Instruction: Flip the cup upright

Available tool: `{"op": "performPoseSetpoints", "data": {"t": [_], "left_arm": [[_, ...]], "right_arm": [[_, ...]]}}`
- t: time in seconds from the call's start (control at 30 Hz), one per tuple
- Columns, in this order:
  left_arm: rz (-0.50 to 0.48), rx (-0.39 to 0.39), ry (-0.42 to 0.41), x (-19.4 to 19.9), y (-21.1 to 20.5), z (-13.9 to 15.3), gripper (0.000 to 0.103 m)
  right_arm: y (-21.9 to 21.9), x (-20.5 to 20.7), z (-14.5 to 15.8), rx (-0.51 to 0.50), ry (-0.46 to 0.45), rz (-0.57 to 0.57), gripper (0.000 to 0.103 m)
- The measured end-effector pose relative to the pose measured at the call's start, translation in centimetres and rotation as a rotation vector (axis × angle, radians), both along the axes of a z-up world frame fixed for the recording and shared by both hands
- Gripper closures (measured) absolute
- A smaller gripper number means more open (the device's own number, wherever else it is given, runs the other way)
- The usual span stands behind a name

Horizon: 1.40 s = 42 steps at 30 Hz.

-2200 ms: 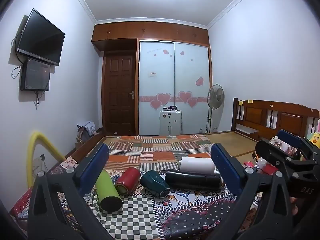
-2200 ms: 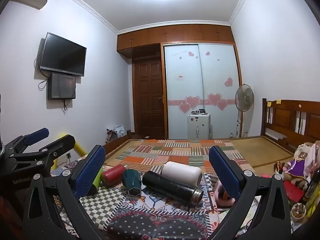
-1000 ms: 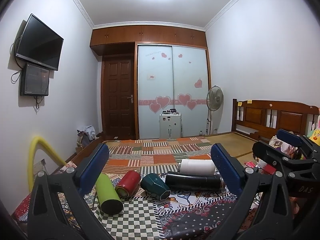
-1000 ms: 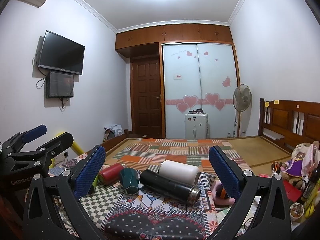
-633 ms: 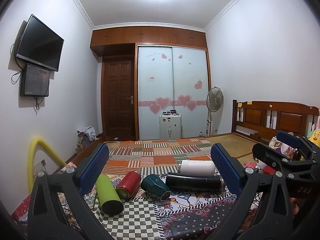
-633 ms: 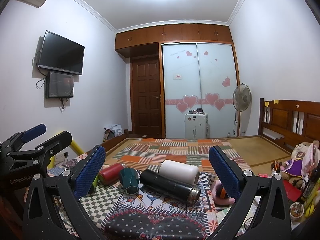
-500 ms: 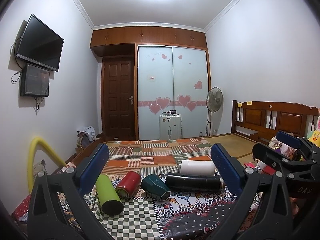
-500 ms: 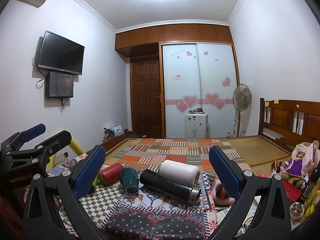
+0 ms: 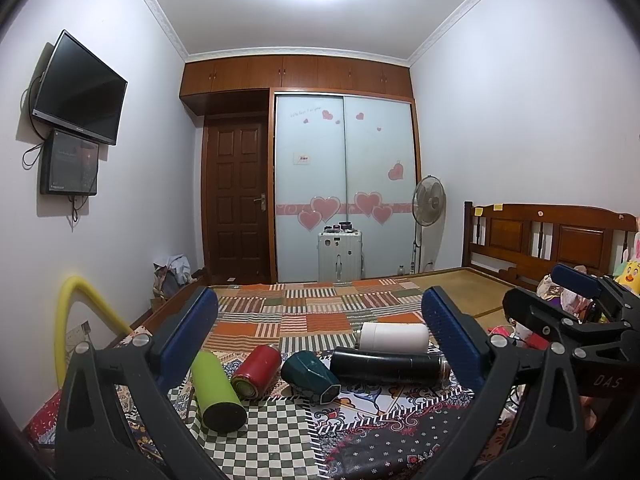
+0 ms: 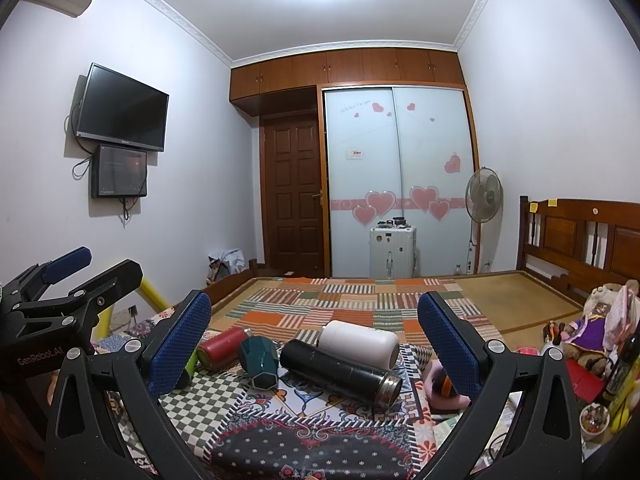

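Several cups and flasks lie on their sides on a patterned cloth point(image 9: 280, 440): a green bottle point(image 9: 216, 388), a red can-shaped cup point(image 9: 257, 371), a dark teal faceted cup point(image 9: 310, 372), a long black flask point(image 9: 384, 365) and a white cup point(image 9: 394, 337). In the right wrist view the teal cup point(image 10: 259, 362), black flask point(image 10: 340, 370), white cup point(image 10: 360, 343) and red cup point(image 10: 224, 347) show too. My left gripper point(image 9: 318, 340) is open and empty, back from the row. My right gripper point(image 10: 314, 344) is open and empty, also short of the cups.
The cloth lies on a bed with a patchwork blanket point(image 9: 312, 312) and a wooden headboard point(image 9: 552, 240) at right. Toys and small items point(image 10: 592, 332) crowd the right edge. A yellow hoop point(image 9: 68, 320) stands at left. A suitcase point(image 9: 340, 256) and fan point(image 9: 430, 204) stand by the wardrobe.
Both views tilted up a little early on, so the cups sit slightly lower in frame; over the last half second almost nothing moved. Both grippers stayed open.
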State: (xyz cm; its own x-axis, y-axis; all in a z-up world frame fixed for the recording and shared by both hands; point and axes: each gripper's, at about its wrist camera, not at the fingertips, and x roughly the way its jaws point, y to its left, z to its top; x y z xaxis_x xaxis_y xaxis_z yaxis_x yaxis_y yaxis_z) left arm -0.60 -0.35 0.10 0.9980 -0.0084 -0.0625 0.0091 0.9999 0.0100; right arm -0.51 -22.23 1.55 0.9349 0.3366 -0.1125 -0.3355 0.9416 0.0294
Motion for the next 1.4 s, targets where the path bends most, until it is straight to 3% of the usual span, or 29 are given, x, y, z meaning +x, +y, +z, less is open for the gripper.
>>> {"op": "performPoseSetpoints", "data": {"t": [0.93,1.13,1.4], "left_arm": [[0.006,0.001,0.036,1.3,0.5,-0.5,0.000],[-0.005,0.051,0.161,5.7,1.8,-0.6,0.000],[-0.007,0.079,0.472,16.0,5.6,-3.6,0.001]], "right_arm": [[0.2,0.6,-0.5,-0.001,0.018,-0.004,0.000],[0.0,2.0,-1.4,-0.020,0.040,-0.023,0.000],[-0.4,5.2,-2.7,-0.028,0.092,-0.042,0.000]]}}
